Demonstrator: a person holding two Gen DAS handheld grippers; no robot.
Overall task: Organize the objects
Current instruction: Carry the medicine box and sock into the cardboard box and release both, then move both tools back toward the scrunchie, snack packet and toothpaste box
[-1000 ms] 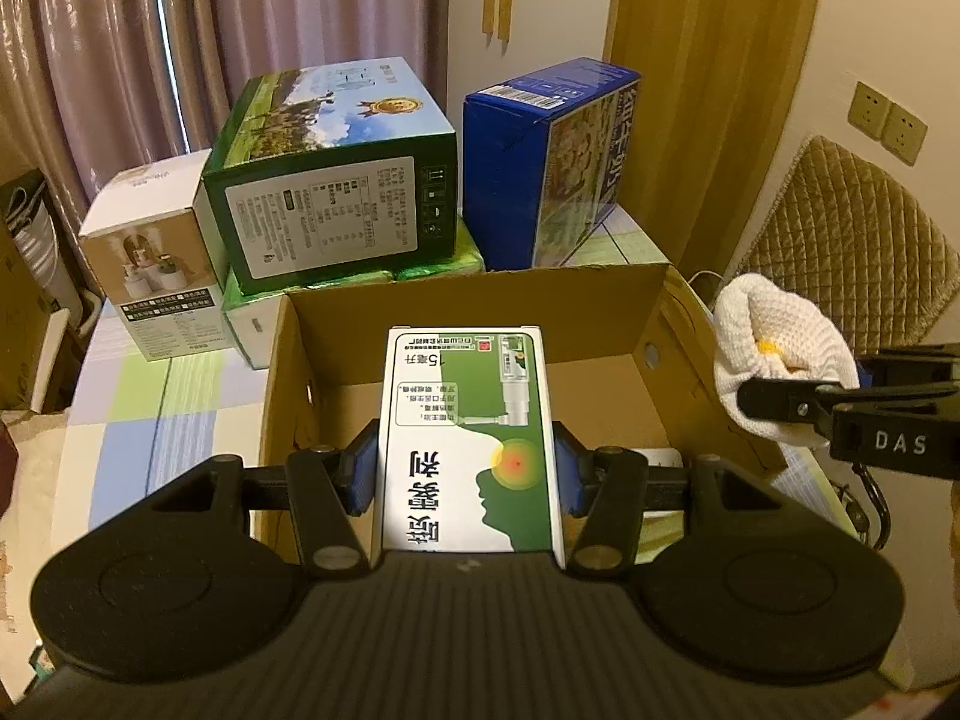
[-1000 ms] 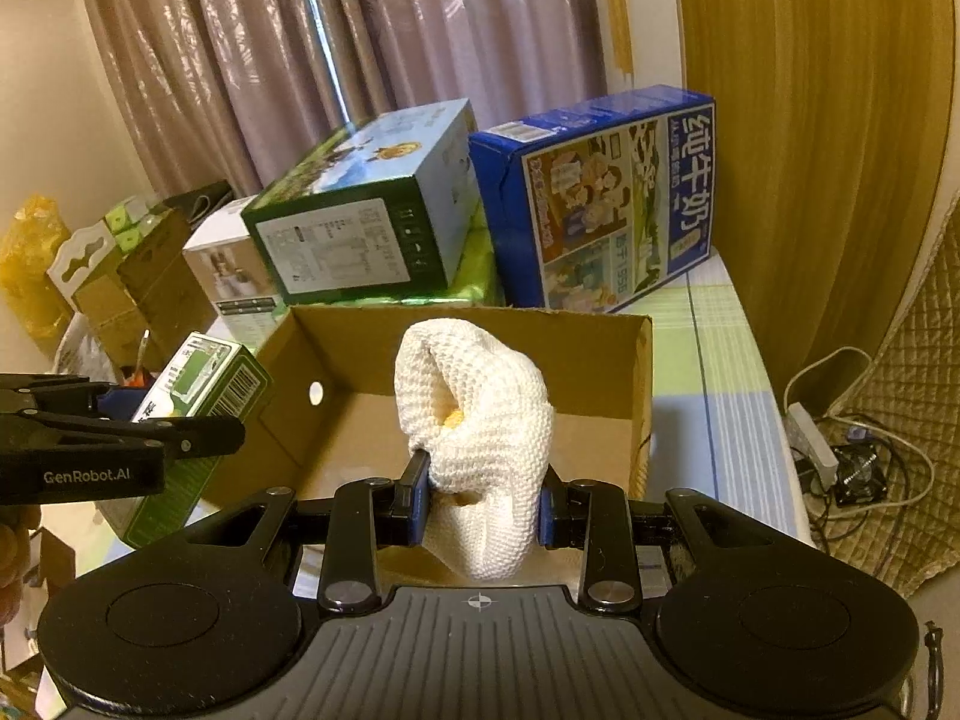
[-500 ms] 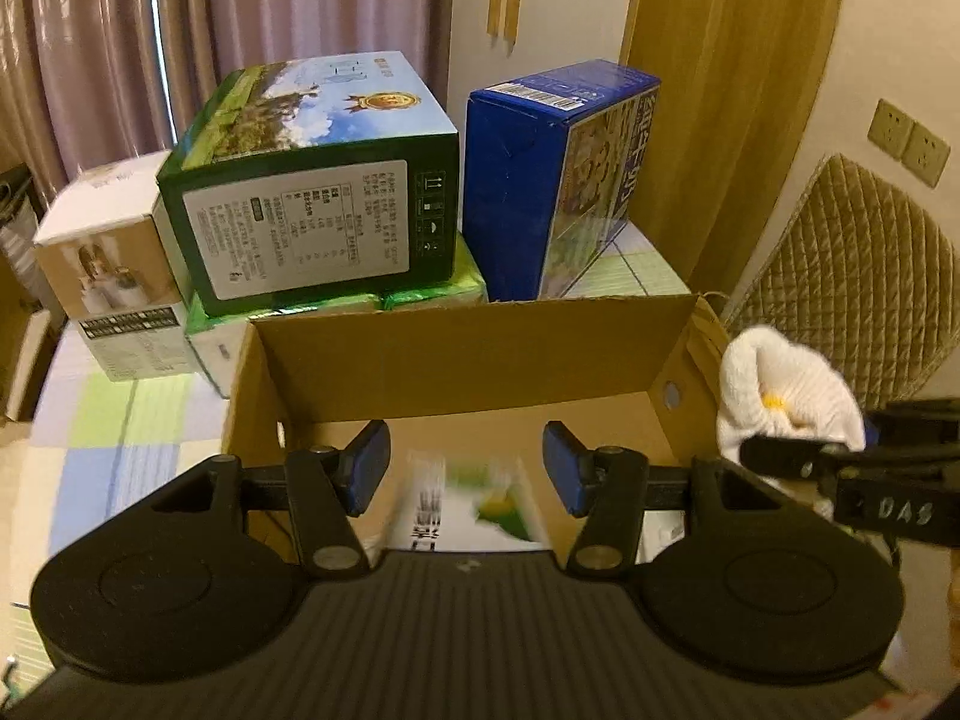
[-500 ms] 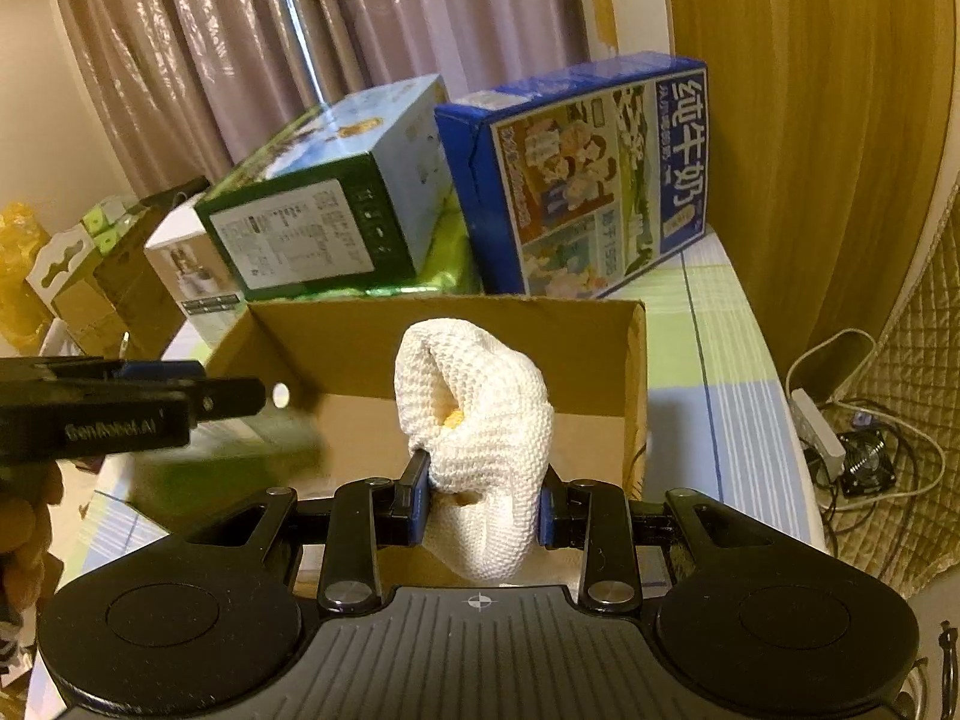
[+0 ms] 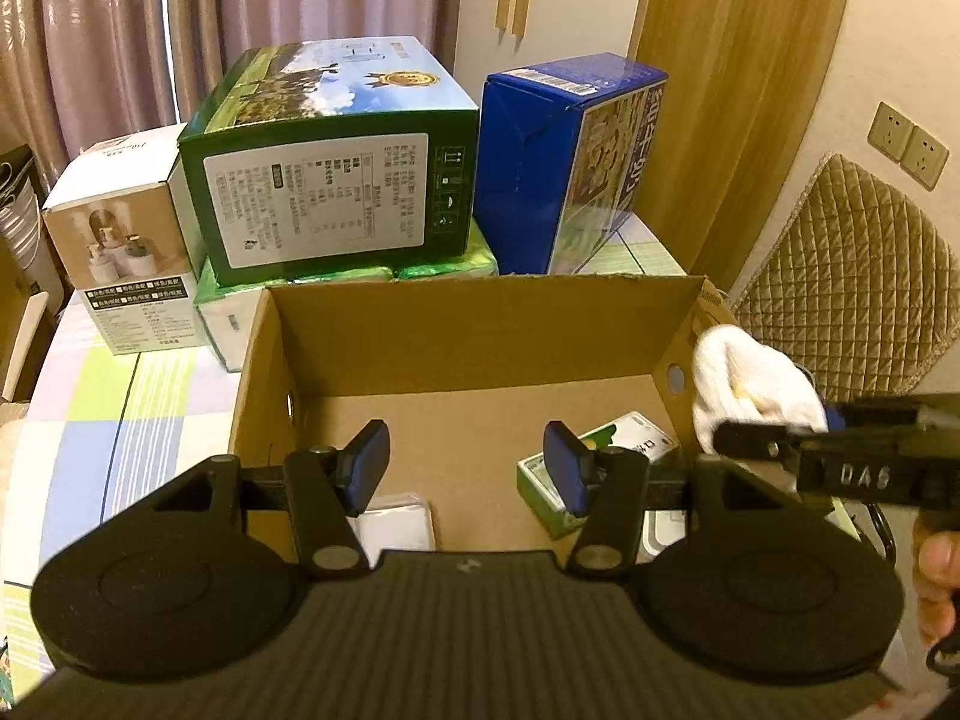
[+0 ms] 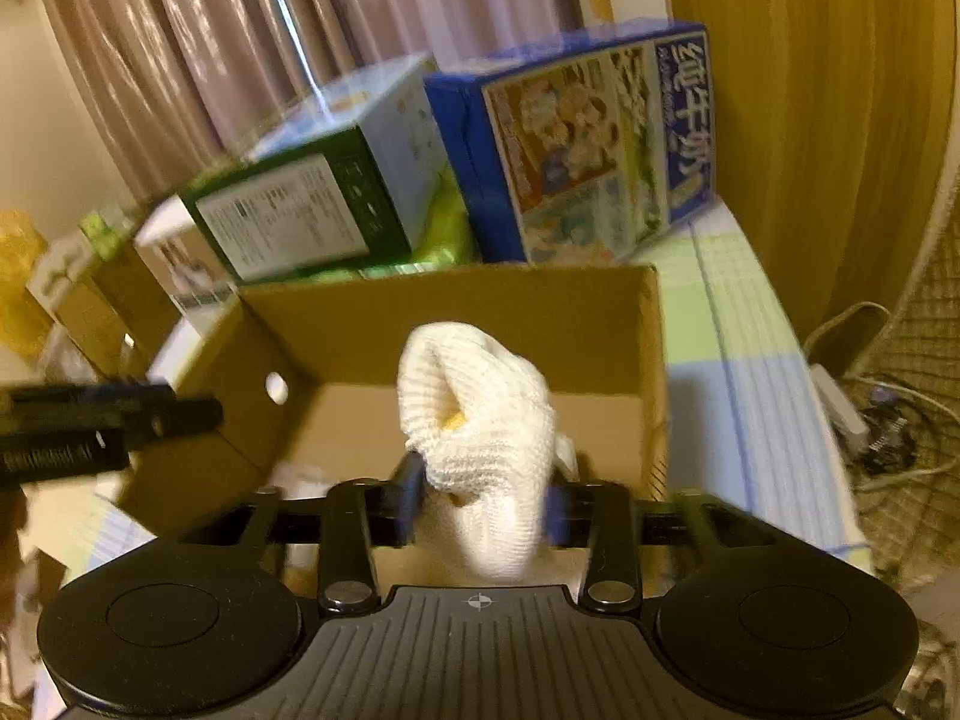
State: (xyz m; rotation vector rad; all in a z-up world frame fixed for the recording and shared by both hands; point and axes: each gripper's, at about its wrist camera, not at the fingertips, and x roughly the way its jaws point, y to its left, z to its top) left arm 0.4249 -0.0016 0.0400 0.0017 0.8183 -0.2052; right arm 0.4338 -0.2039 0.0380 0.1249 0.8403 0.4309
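Green carton (image 5: 591,468) partly behind pad (image 5: 567,474), right wrist view motion-blurred

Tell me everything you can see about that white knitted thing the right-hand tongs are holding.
The white knitted cloth looks like a soft ribbed-knit piece, perhaps a glove or sock, bunched into a lump with a fold opening at the top and a spot of yellow inside. The right tongs pinch its lower part between blue pads, so it stands up over the near edge of the open cardboard box. From the left camera it shows beside the box's right wall.
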